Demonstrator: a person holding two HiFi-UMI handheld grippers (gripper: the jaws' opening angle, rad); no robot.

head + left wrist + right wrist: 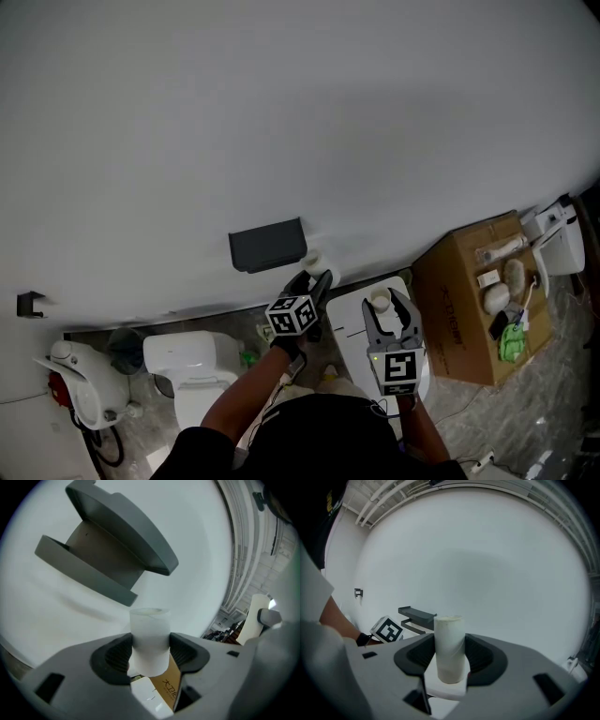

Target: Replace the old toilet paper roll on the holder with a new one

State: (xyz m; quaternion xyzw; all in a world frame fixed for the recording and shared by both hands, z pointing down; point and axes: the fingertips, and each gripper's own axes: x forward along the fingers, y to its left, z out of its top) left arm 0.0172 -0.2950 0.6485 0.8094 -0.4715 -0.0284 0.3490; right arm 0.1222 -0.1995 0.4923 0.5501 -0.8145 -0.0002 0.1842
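Observation:
The dark grey paper holder (267, 246) is fixed to the white wall, and no roll shows on it. My left gripper (319, 277) is just right of and below it, shut on a slim white paper roll (314, 260) that stands upright. In the left gripper view that roll (150, 639) sits between the pads (115, 656), with the holder (108, 555) close above. My right gripper (392, 307) hangs lower to the right, shut on an off-white tube (380, 299). The right gripper view shows this tube (450, 646) upright in the jaws and the holder (417, 617) far off to the left.
A white toilet (192, 370) stands at the lower left, beside a white appliance (80, 384). A white stand (349, 323) is under the right gripper. An open cardboard box (464, 309) with several small items sits at the right. A small dark hook (30, 303) is on the wall.

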